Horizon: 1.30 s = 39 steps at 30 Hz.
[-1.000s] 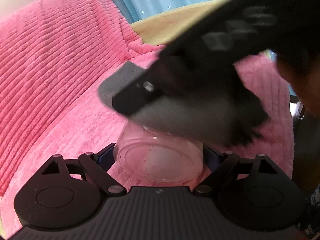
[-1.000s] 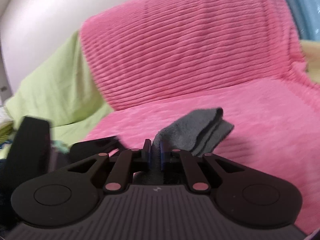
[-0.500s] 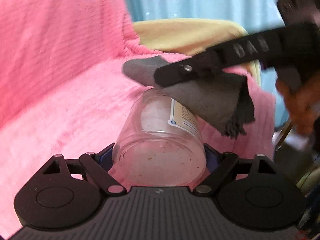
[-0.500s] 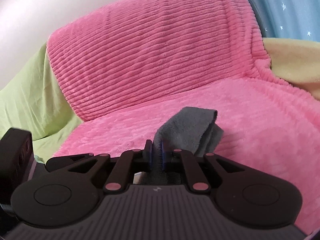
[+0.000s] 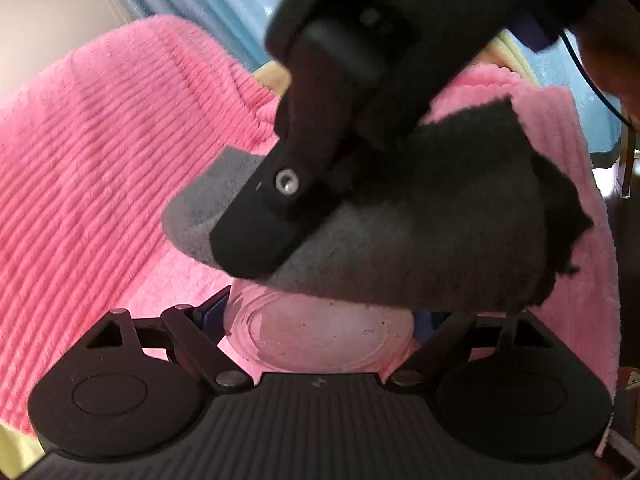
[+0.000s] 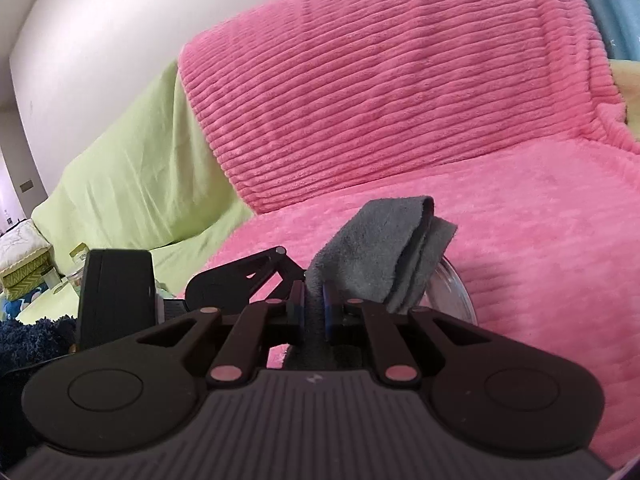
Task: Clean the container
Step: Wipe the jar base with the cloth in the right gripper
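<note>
1. Left gripper [image 5: 320,320]: jaws clamped on the clear jar [image 5: 320,336], held over the pink cover [image 5: 100,160].
2. Right gripper [image 6: 314,304]: pinching the grey cloth [image 6: 380,252], pressed on the jar.
3. Specks show on the jar; wiping seems midway.

Left gripper [image 5: 320,320]: jaws spread wide, clamped on either side of the jar [image 5: 320,336], gripping it near the base. Right gripper [image 6: 313,307]: jaws nearly closed, pinching the cloth [image 6: 384,248] between the blue pads [image 6: 329,312]. Right sits above and across the left, angled down from upper right in the left wrist view, one finger [image 5: 272,216] lying over the cloth on top of the jar. Bit of a hand [image 5: 612,52] visible at the top right edge, blurred.
</note>
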Each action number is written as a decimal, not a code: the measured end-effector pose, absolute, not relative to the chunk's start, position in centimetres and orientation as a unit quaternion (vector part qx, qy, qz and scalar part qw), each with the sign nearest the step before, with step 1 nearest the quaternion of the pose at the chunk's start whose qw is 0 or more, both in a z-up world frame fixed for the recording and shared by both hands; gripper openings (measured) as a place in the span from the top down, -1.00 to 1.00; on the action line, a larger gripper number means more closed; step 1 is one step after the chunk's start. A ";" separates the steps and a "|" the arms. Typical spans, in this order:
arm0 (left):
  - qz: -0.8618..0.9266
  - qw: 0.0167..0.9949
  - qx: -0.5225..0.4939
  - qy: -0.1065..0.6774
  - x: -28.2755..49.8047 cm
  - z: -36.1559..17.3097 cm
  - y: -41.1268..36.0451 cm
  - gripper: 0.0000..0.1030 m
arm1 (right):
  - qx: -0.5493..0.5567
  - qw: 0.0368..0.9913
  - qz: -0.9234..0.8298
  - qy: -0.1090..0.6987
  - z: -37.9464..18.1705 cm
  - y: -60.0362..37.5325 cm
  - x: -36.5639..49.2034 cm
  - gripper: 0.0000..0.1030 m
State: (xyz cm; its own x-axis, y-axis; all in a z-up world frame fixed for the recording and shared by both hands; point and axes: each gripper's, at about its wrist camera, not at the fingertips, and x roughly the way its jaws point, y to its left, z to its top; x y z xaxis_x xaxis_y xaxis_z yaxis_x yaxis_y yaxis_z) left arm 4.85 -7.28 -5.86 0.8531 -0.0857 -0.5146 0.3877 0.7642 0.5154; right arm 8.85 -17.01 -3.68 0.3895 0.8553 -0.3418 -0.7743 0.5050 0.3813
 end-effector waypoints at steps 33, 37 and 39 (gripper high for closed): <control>-0.167 0.906 0.302 0.245 4.9 -4.6 -5.9 -0.65 | 0.068 0.832 0.494 0.245 -3.0 -16.9 8.9 0.85; -0.167 0.904 0.307 0.246 6.4 -5.2 -6.5 -0.65 | 0.068 0.833 0.491 0.243 -3.2 -16.4 9.4 0.89; -0.166 0.905 0.299 0.252 6.5 -5.1 -6.4 -0.65 | 0.065 0.845 0.474 0.237 -3.3 -16.2 9.9 0.90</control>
State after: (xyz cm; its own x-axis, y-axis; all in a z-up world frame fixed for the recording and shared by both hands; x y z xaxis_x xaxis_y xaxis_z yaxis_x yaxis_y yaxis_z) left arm 6.52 -6.38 -5.11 0.8181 -0.1502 -0.5551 0.4516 0.7655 0.4583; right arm 9.92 -16.24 -3.30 0.4376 0.8330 -0.3386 -0.7711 0.5413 0.3351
